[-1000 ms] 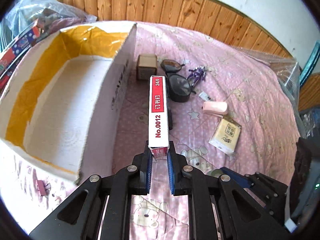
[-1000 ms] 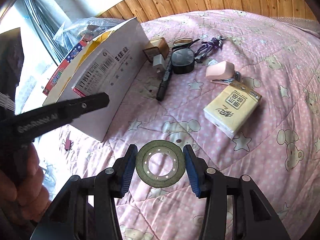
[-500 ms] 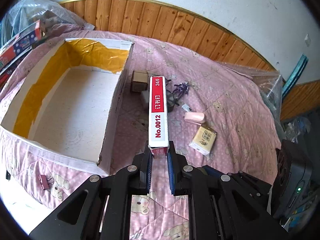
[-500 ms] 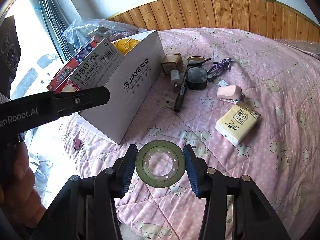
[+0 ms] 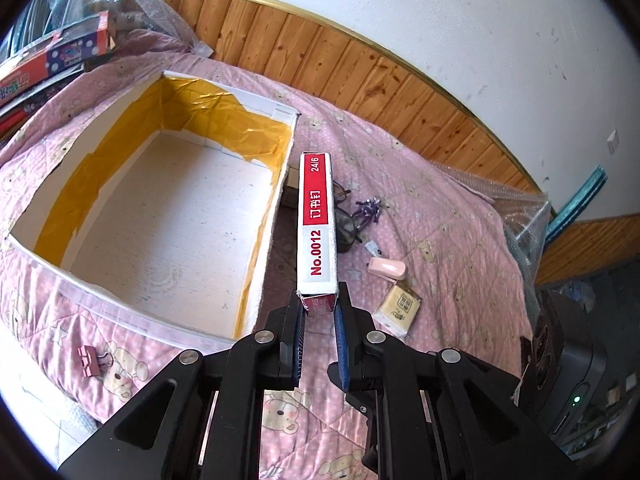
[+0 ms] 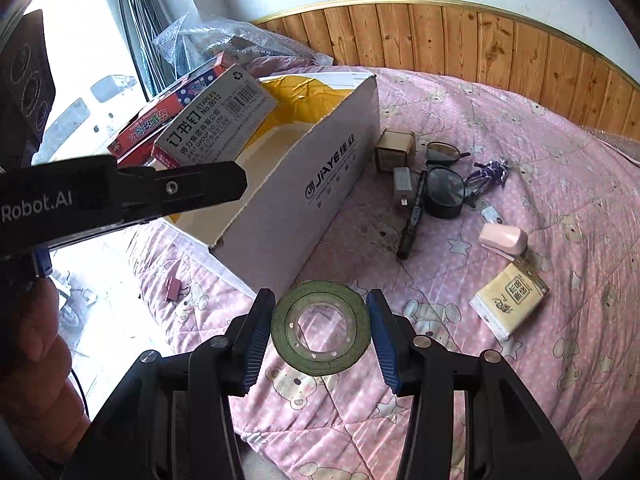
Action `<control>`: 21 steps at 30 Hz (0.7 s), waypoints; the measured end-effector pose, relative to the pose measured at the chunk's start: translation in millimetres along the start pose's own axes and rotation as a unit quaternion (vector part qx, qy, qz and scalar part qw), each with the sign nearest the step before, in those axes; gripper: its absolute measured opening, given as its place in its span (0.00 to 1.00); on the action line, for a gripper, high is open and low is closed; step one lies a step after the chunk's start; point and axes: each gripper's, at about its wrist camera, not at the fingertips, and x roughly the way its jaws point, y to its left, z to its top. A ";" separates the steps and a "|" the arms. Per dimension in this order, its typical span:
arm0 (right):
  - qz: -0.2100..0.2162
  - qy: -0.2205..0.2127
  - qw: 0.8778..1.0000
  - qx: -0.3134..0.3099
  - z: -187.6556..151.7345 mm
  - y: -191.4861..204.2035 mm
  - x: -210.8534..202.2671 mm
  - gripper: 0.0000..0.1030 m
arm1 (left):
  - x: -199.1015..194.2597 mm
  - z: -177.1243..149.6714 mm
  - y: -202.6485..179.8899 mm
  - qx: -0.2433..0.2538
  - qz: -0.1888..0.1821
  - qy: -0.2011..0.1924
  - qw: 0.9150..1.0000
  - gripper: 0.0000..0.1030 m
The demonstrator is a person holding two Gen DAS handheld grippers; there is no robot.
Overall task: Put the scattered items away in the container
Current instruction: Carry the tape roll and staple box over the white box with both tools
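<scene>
Right gripper [image 6: 320, 332] has a green tape roll [image 6: 320, 328] pinched between its fingers [image 6: 256, 336], up over the pink bed [image 6: 520, 400]. Left gripper [image 6: 200, 186] holds a staples box [image 6: 216, 124] above the white cardboard box [image 6: 320, 184]. Glasses [image 6: 444, 188], pen [image 6: 412, 220], stapler [image 6: 504, 240] and tissue pack [image 6: 508, 304] lie to the right.

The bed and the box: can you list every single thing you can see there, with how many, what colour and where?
Cardboard box: 1, white with yellow tape inside, on the bed, nothing visible inside.
Staples box: 1, red and white, in the left gripper.
Tape roll: 1, dark green, in the right gripper.
Binder clip: 1, pink, beside the box.
Stapler: 1, pink, on the quilt.
Tissue pack: 1, cream.
Marker: 1, black.
Glasses: 1, dark.
Small carton: 1, brown.
Purple trinket: 1.
Quilt: 1, pink.
Left gripper: black, shut.
Right gripper: black, shut.
Hand: 1, left edge.
</scene>
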 end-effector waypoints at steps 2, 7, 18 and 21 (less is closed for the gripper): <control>0.002 -0.003 1.000 -0.003 7.2 3.5 0.6 0.47 | -0.6 3.3 6.5 -0.006 -0.001 0.000 1.000 0.13; 0.007 -0.001 1.000 -0.008 23.6 6.2 4.7 0.47 | -1.1 14.2 19.9 -0.023 0.001 -0.004 1.000 0.13; 0.031 -0.008 0.998 -0.047 75.8 24.6 6.1 0.47 | -10.3 40.8 52.7 -0.057 0.031 -0.036 0.997 0.13; 0.039 -0.011 0.997 -0.059 89.5 33.9 11.1 0.47 | -10.4 45.9 64.7 -0.068 0.037 -0.035 0.996 0.13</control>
